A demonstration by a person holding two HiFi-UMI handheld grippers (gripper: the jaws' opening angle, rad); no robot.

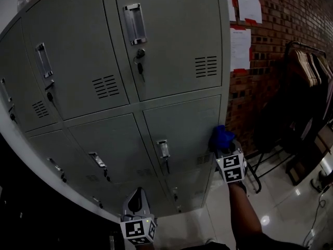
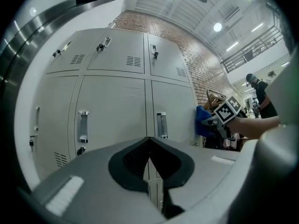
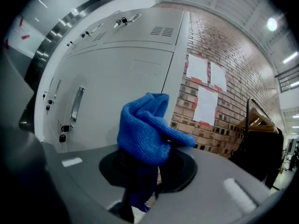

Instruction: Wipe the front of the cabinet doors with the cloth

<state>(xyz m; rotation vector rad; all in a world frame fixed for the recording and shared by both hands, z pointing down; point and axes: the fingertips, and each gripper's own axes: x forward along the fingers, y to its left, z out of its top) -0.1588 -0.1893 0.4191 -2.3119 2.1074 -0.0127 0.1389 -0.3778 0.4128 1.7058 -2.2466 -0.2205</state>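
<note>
Judging from the blue cloth point(image 1: 222, 135), clamped in the right gripper point(image 1: 222, 146) at the right edge of a lower cabinet door point(image 1: 179, 124) in the head view's centre right, wiping looks under way with other fronts likely left, while the left gripper point(image 1: 137, 196) hangs closed and empty near the bottom edge.

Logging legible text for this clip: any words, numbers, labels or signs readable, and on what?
No text is readable.
Paper notices on the brick wall: print too small and blurred.
Marker cubes: square patterns only, no letters.
Cabinet doors and blue cloth: no labels visible.
</note>
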